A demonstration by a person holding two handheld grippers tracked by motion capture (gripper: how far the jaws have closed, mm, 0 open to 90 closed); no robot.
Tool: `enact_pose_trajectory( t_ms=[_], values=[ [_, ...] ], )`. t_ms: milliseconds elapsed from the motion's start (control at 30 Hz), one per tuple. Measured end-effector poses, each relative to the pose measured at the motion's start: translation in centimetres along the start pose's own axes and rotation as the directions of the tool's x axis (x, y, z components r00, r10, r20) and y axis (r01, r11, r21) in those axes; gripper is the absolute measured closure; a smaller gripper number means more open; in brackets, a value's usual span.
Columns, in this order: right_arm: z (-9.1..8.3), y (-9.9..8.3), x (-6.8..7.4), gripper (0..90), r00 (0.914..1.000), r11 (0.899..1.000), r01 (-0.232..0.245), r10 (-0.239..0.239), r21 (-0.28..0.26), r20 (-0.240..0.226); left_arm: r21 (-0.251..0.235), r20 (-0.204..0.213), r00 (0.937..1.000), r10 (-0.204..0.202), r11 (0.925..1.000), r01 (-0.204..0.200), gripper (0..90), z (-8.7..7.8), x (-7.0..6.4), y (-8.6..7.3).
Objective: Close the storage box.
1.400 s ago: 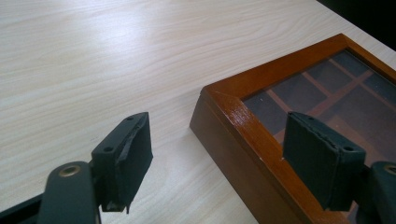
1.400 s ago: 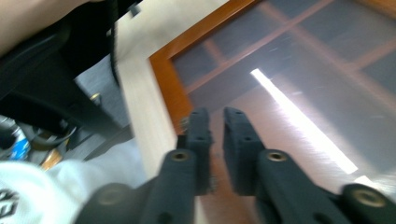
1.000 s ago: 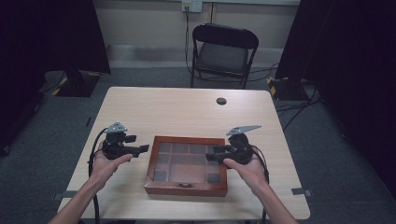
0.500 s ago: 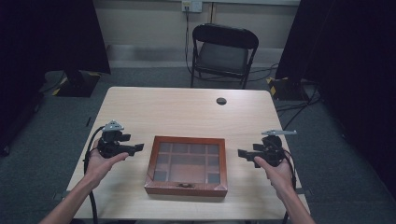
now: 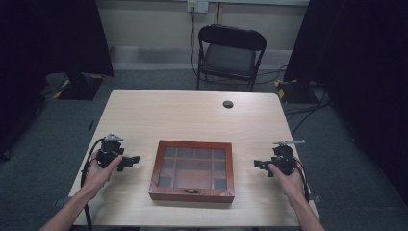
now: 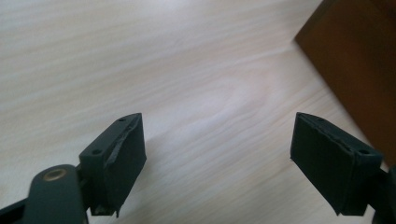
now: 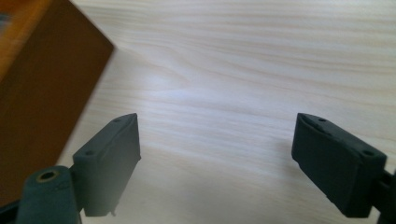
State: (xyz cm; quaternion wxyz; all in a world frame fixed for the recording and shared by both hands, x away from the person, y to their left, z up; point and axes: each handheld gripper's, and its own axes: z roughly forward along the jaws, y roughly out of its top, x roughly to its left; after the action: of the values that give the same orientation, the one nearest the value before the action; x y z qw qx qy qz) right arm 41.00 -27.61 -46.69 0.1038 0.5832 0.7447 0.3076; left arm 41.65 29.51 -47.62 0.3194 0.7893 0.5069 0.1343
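we see the left hand-held gripper (image 5: 133, 159) with jaws wide apart, nothing between them, only bare table (image 6: 187, 70) under it. just past its tips, toward the middle, sits the wooden box (image 5: 192, 170), near but not touching; in the left gripper view the box's brown side wall (image 6: 359, 60) shows up front on the right. right hand-held gripper (image 5: 258, 164) also has jaws spread, empty, low over the table and pointing at the box's other side, a bit further off. in the right gripper view the box wall (image 7: 42, 88) is to the left of the jaws. box lid is shut, glass panes over compartments. further out from both, we see a small dark round thing (image 5: 228, 104) near the far table edge, and a black folding chair (image 5: 230, 53) beyond the table.
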Motion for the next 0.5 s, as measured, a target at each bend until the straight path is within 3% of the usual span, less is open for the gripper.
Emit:
enact_pose_trajectory(
  t_ms=[100,167,200,300,333,433,467,500],
  values=[
    [1.0,-0.7,0.2,14.1,0.9974,0.999,0.022,-0.024,0.028,0.068,-0.013,-0.011,0.9999,-0.010,0.9999,0.010,17.1,0.2,0.3,0.0],
    [1.2,-0.9,0.4,14.1,0.9937,1.000,0.032,-0.031,0.000,0.107,-0.001,-0.042,0.9990,-0.013,0.9999,0.013,17.0,0.5,0.4,-0.2],
    [1.3,-1.0,0.5,14.1,0.9928,0.999,0.032,-0.031,-0.008,0.116,0.031,-0.056,0.9984,-0.004,0.9995,0.005,17.0,0.8,0.5,-0.3],
    [2.0,-1.5,0.8,11.8,0.9790,0.992,0.104,-0.090,-0.065,0.183,-0.001,-0.100,0.9941,0.043,0.9990,-0.044,14.7,1.3,0.3,-0.7],
    [2.2,-1.8,1.0,6.4,0.9761,0.990,0.115,-0.096,-0.087,0.195,-0.024,-0.102,0.9939,0.043,0.9987,-0.045,13.3,1.5,0.2,-0.9],
    [3.0,-2.1,1.4,0.0,0.9753,0.984,0.123,-0.095,-0.129,0.199,-0.053,-0.095,0.9935,0.062,0.9963,-0.067,9.6,1.6,0.3,-1.2],
    [3.1,-2.2,1.4,0.0,0.9755,0.981,0.124,-0.094,-0.146,0.199,-0.108,-0.083,0.9943,0.067,0.9913,-0.076,6.7,1.9,0.5,-1.8],
    [3.1,-2.2,1.4,0.0,0.9755,0.981,0.124,-0.094,-0.146,0.199,-0.108,-0.083,0.9943,0.067,0.9913,-0.076,3.9,1.9,0.5,-1.8]
  ],
)
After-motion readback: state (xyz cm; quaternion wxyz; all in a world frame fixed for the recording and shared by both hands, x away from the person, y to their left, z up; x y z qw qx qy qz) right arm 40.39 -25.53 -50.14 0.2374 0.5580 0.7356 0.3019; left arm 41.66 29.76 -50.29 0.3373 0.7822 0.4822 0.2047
